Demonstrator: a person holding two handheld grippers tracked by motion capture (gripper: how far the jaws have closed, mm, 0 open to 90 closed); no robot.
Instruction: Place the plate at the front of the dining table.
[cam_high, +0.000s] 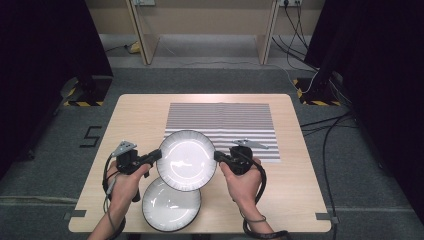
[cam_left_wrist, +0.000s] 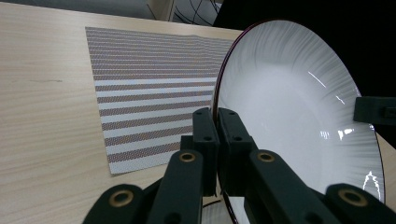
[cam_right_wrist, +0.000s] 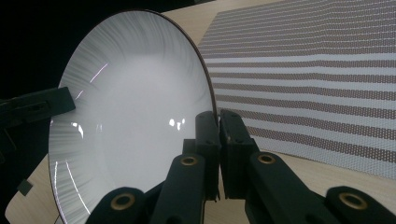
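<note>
You are holding the round white ribbed ceramic plate with a dark rim (cam_high: 186, 159) above the worktop's (cam_high: 292, 200) near edge, left gripper (cam_high: 155, 155) and right gripper (cam_high: 218, 156) fingers clamped on opposite rims, so treat it as stiff, glossy-slick, breakable.

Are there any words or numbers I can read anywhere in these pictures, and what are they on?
"5": a dark figure marked on the grey floor, left of the table, seen in the high view.
No other text can be read. The plate held up by both grippers, the second plate lying on the table and the striped mat carry no words, labels or brands.
</note>
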